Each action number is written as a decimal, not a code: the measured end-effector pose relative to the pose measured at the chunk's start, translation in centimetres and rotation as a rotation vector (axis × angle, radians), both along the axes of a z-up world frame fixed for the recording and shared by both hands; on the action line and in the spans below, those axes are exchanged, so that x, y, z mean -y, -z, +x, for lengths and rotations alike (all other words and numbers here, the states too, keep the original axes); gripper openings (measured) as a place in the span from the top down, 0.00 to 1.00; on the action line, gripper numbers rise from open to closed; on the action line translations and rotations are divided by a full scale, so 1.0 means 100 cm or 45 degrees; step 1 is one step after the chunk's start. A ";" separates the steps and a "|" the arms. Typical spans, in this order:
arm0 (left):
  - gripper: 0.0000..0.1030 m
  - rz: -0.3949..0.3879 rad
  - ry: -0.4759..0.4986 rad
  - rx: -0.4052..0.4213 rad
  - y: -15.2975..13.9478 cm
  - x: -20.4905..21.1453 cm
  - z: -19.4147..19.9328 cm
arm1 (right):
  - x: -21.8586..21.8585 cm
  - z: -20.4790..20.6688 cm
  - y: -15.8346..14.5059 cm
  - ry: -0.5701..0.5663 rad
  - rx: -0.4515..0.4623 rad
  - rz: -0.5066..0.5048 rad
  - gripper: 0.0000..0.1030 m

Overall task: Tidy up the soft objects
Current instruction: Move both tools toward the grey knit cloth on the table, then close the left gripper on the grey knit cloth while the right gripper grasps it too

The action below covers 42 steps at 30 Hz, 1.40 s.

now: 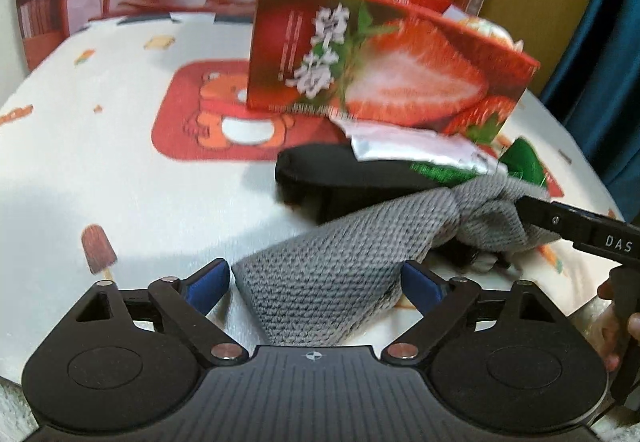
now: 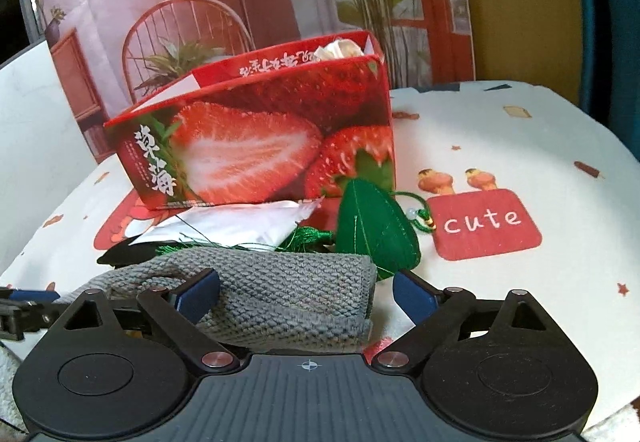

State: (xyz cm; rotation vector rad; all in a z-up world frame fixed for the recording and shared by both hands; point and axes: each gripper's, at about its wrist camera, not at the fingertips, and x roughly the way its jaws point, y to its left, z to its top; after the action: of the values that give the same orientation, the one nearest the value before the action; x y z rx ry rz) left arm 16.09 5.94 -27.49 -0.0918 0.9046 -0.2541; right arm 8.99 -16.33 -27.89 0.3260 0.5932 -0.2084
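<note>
A grey knitted cloth (image 1: 340, 274) lies on the table in front of a red strawberry box (image 1: 380, 66). My left gripper (image 1: 318, 280) is open, its blue pads on either side of the cloth's near end. In the right wrist view the cloth (image 2: 296, 286) lies between the open pads of my right gripper (image 2: 306, 298). In the left wrist view the right gripper's black finger (image 1: 568, 220) touches the cloth's far bunched end. A black soft item (image 1: 340, 174), a white pouch (image 2: 240, 222) and a green stuffed leaf (image 2: 372, 222) lie by the box (image 2: 256, 150).
The round table (image 1: 100, 170) has a white cartoon-print cloth with a red "cute" patch (image 2: 486, 222). Something pale sticks out of the box top (image 2: 340, 48). A printed backdrop with plants stands behind. A blue curtain (image 1: 616, 62) hangs at the right.
</note>
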 end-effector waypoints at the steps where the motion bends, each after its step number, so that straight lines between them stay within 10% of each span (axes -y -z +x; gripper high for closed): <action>1: 0.11 0.000 0.000 -0.013 0.003 0.000 0.002 | 0.000 0.001 0.002 -0.006 -0.007 0.007 0.11; 15: 0.36 0.016 -0.018 0.078 0.005 -0.003 0.006 | -0.001 0.004 0.009 -0.051 -0.021 0.078 0.20; 23: 0.75 0.008 0.005 0.141 -0.002 0.001 0.001 | -0.007 0.000 -0.001 -0.065 0.022 0.022 0.36; 35: 0.80 -0.009 -0.054 0.230 -0.013 -0.005 -0.007 | -0.014 -0.011 -0.018 -0.091 0.104 -0.063 0.90; 42: 0.80 -0.022 -0.091 0.274 -0.017 -0.011 -0.009 | -0.014 -0.015 -0.023 -0.103 0.145 -0.067 0.93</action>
State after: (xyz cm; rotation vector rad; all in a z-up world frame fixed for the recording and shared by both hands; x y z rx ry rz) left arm 15.18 7.06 -25.79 -0.1104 0.6841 -0.2006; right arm 7.45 -14.88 -25.61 0.2604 0.4864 -0.1265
